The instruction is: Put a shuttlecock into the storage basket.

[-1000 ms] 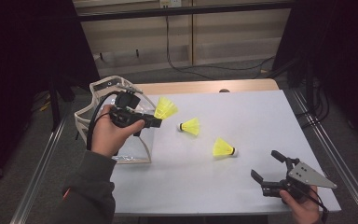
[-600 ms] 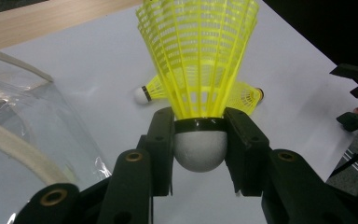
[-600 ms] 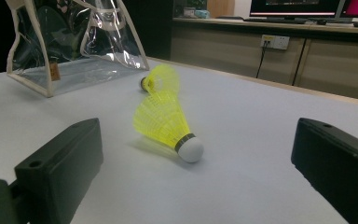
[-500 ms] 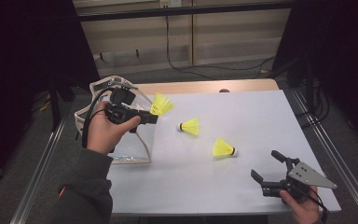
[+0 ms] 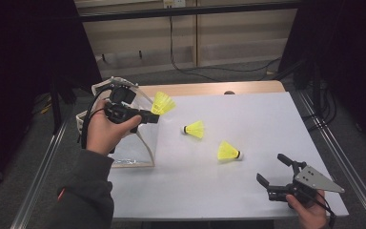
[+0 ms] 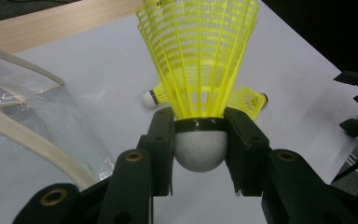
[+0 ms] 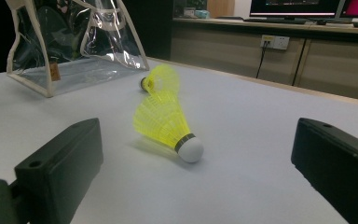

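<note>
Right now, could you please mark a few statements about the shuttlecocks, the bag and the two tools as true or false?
1. The left tool is clamped on the white cork end of a yellow shuttlecock. True.
2. Three shuttlecocks lie loose on the white table. False: two lie there, the far shuttlecock and the near shuttlecock; the third is held.
3. The right tool is open with nothing between its jaws. True.
4. The held shuttlecock is already inside the clear bag. False: it is in the air by the bag's right side, skirt pointing away from the hand.
5. The clear bag stands at the table's right edge. False: it stands at the left edge, beside the left hand.
</note>
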Available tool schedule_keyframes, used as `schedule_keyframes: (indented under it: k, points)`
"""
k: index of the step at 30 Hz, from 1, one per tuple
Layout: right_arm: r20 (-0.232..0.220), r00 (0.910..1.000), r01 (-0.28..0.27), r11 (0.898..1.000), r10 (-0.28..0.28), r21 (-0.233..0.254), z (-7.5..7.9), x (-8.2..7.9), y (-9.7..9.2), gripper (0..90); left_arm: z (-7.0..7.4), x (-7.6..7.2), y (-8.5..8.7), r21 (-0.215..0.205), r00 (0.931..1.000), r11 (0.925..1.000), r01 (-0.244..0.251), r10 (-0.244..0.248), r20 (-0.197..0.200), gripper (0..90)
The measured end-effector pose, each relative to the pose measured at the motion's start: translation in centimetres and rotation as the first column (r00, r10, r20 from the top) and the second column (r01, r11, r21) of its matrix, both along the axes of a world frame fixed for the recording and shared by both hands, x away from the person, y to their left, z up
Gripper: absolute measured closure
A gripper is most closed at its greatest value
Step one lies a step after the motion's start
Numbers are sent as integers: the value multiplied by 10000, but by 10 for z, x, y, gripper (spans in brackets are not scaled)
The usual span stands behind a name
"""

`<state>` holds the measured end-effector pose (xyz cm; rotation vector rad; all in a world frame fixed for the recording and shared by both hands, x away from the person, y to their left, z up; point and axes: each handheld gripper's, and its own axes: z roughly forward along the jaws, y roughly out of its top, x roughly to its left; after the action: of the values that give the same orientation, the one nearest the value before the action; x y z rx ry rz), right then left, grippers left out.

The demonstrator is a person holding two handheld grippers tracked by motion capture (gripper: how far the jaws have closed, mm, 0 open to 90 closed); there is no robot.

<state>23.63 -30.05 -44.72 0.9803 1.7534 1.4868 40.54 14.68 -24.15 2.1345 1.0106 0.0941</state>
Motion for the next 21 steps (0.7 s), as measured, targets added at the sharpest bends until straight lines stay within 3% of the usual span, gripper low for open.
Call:
schedule_keyframes:
  k: [21]
  points:
    - [-12,10000,10,10000,-10,32,0,0,0,18,4,7,9,-86,9994,9994,-341,341,-7,649]
